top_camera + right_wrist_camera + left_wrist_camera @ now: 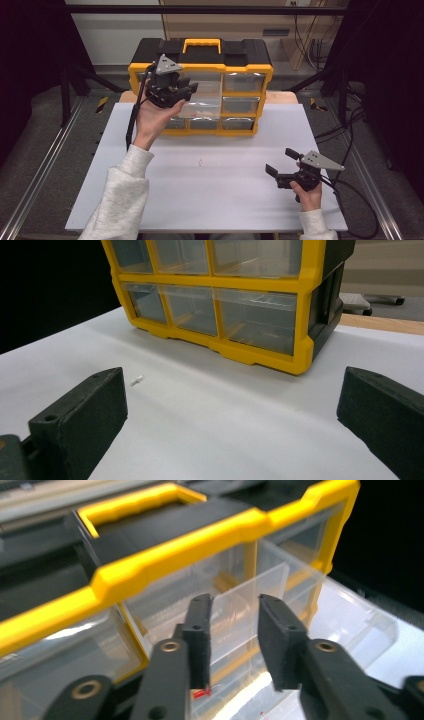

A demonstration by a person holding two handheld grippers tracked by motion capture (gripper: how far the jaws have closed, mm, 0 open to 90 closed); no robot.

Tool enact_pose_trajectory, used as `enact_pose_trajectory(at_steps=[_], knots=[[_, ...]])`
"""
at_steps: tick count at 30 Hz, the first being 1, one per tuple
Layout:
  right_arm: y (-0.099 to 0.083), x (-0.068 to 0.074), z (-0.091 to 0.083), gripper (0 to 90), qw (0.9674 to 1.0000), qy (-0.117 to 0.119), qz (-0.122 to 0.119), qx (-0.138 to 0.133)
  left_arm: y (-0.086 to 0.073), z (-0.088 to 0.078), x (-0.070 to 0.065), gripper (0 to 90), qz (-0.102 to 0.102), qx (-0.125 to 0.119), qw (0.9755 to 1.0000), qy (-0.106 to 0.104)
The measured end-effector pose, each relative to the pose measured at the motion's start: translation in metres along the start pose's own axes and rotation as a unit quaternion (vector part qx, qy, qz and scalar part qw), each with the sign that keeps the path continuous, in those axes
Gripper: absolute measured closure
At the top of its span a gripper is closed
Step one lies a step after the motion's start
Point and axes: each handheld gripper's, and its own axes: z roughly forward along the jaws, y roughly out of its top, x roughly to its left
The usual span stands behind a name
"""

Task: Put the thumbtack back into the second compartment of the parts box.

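Observation:
A yellow and black organizer (250, 68) with clear drawers stands at the back of the white table (225, 200). One clear drawer (202, 107) in its middle column is pulled out. My left gripper (191, 91) is raised at the organizer's upper left, open. In the left gripper view (235, 600) its jaws stand either side of the drawer's clear wall (272, 577) without closing on it. My right gripper (281, 161) hovers low over the table's front right, wide open and holding nothing. In the right gripper view (234, 377) it faces the organizer (305, 315).
A tiny white piece (200, 162) lies on the table's middle, seen also as a white piece (136, 380) ahead of the right gripper. A small red bit (200, 693) shows below the left jaw. Cables trail off both table sides.

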Motion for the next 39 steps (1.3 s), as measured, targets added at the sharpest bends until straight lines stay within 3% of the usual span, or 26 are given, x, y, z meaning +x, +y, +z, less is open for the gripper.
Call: enact_pose_trajectory(at_steps=[4, 16, 23, 30, 39], knots=[[0.0, 0.0, 0.0, 0.2, 1.0, -0.001, 0.0, 0.0, 0.0, -0.015, 0.0, 49.5, -0.008, -0.038, 0.9992, -0.005], [0.0, 0.0, 0.0, 0.2, 1.0, -0.002, 0.0, 0.0, -0.026, -0.055, 0.005, 18.2, -0.02, -0.093, 0.9951, -0.028], [-0.001, 0.0, 0.001, 0.3, 1.0, -0.002, 0.0, 0.003, -0.053, -0.067, 0.008, 6.4, -0.034, -0.087, 0.9952, -0.029], [-0.002, 0.0, 0.001, 0.2, 1.0, -0.003, -0.001, 0.005, -0.087, -0.072, 0.012, 2.5, -0.042, -0.078, 0.9955, -0.031], [-0.003, 0.0, 0.002, 0.2, 1.0, -0.003, -0.002, 0.006, -0.127, -0.057, 0.013, 1.0, -0.06, -0.053, 0.9962, -0.035]])
